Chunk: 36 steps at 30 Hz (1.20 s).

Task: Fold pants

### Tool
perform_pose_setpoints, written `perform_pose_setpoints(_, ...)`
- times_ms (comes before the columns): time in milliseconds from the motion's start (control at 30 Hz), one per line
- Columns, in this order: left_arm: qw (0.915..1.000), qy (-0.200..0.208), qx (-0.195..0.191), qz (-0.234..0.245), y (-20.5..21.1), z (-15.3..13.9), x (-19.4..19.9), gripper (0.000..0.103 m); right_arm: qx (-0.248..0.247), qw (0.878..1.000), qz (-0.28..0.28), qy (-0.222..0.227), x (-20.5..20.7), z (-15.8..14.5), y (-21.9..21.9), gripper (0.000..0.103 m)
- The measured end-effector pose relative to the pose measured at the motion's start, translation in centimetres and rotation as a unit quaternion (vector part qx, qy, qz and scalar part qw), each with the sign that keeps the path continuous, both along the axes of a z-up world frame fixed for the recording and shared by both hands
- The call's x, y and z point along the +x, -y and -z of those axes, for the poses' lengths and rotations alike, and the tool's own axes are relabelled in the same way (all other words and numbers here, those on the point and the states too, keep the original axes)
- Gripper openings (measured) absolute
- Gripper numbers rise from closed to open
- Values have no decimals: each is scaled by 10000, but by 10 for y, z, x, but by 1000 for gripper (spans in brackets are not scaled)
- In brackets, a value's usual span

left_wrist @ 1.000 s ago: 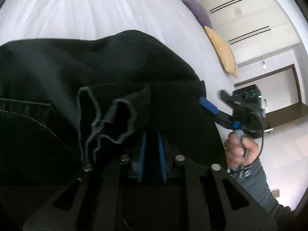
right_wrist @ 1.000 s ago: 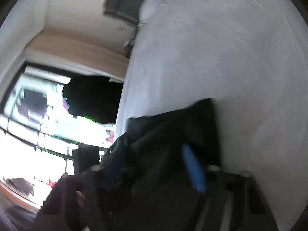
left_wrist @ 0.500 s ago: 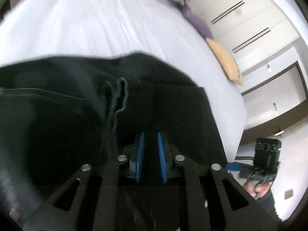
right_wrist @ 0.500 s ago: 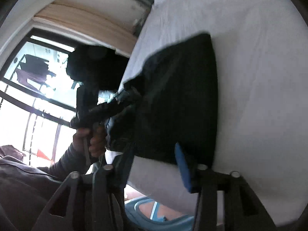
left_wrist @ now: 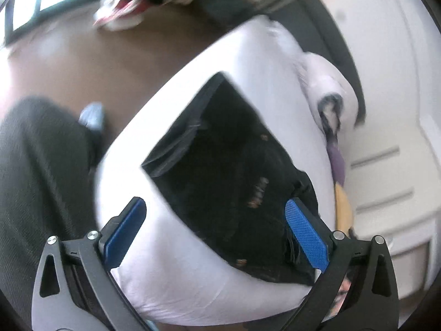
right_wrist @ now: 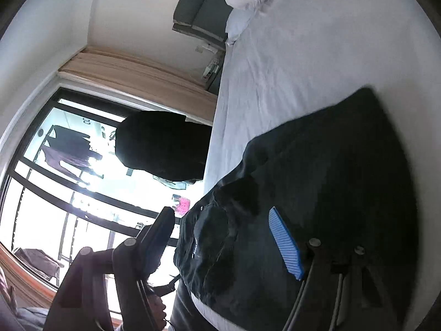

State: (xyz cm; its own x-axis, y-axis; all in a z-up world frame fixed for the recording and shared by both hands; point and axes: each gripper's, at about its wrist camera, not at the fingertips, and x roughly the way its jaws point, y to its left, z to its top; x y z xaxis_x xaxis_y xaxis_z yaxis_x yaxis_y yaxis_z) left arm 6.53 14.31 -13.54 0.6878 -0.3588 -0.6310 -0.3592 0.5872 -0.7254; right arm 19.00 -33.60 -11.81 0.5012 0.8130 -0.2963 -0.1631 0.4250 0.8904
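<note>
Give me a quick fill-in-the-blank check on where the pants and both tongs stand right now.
1. The black pants lie folded on the white ____.
2. The left tongs have just been opening and now hold ____.
3. The pads on the right tongs are coloured ____.

Missing words: bed; nothing; blue

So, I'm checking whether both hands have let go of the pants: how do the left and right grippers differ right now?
The left gripper stands spread very wide, up off the bed, with the folded black pants lying beyond it; the right gripper is less wide and sits low, close over the pants. Both have just been opening, and neither one's blue pads press on cloth.
</note>
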Motion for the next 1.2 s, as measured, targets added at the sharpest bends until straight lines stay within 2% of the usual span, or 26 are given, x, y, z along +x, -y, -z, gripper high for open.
perform_pose_setpoints(133,9986,-180,-457,-203,-12,29,5,102,178,9995,52,-254,4,21,-7,74)
perform_pose_setpoints(167,9988,-135,-418,-220,-15,31,6,102,232,9993,74,-299,3,25,-7,73)
perform_pose_setpoints(233,9988,-90,-422,-242,-17,35,12,101,196,9990,107,-397,3,33,-6,64)
perform_pose_setpoints(300,9976,21,-626,-309,-21,37,17,101,229,9988,100,-427,2,35,-3,64)
perform_pose_setpoints(433,9968,66,-702,-372,-27,43,31,98,415,9988,0,-278,3,28,-5,65)
perform_pose_setpoints(500,9955,109,-829,-436,-30,45,36,91,453,9987,-60,-226,6,26,-10,65)
perform_pose_setpoints(567,9945,128,-920,-488,-38,50,40,71,439,9987,-112,-248,8,27,-14,65)
perform_pose_setpoints(600,9935,100,-997,-545,-41,54,42,67,425,9986,-121,-290,9,29,-15,65)
perform_pose_setpoints(667,9929,60,-1036,-577,-44,55,42,49,390,9985,-135,-355,10,33,-17,65)
perform_pose_setpoints(767,9939,56,-988,-494,-46,56,44,32,168,9988,-145,-447,9,36,-20,58)
perform_pose_setpoints(833,9953,109,-867,-421,-45,51,46,28,-141,9980,-179,-586,10,39,-22,45)
perform_pose_setpoints(933,9966,166,-733,-335,-45,43,50,22,-730,9937,-186,-832,14,43,-28,31)
perform_pose_setpoints(1100,9970,208,-662,-327,-47,30,49,19,-1004,9893,-120,-1051,17,45,-30,27)
perform_pose_setpoints(1200,9984,365,-365,-228,-38,5,51,17,-1066,9888,-107,-1036,17,47,-31,21)
